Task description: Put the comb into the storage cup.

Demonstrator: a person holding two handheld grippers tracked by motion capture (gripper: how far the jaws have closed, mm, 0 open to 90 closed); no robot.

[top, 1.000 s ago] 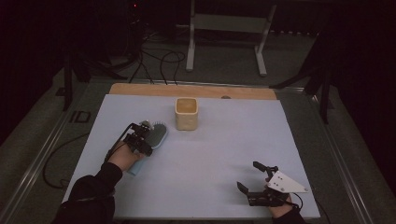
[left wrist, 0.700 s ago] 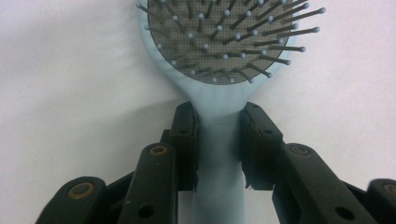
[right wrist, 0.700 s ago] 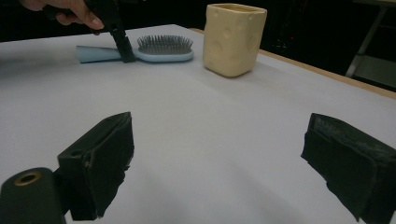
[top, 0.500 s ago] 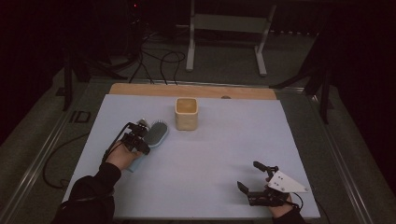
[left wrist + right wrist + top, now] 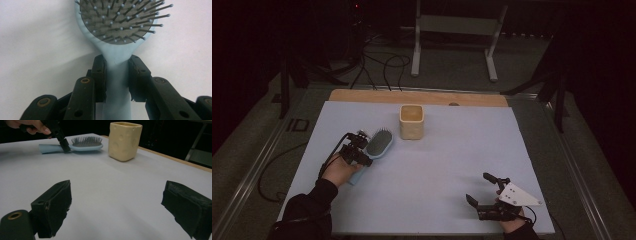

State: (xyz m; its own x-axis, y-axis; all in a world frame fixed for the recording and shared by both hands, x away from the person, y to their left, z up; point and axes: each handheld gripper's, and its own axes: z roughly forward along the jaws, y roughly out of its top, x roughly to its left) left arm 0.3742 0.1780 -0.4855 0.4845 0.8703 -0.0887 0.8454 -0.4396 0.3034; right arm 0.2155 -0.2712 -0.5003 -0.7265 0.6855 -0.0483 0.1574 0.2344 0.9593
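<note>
The bench (image 5: 422,170) carries a cream cup (image 5: 411,121) near its far edge, its inside too dim to judge. Just left of it lies a pale blue hairbrush (image 5: 377,145), bristles up. The left hand-held gripper (image 5: 117,75) is clamped on the brush's neck, seen close in its own view. By the near right corner, the right hand-held gripper (image 5: 484,192) rests with jaws wide apart.

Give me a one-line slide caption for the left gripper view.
Left hand-held gripper clamps the neck of a light-blue hairbrush, bristles up, over the pale table.
</note>
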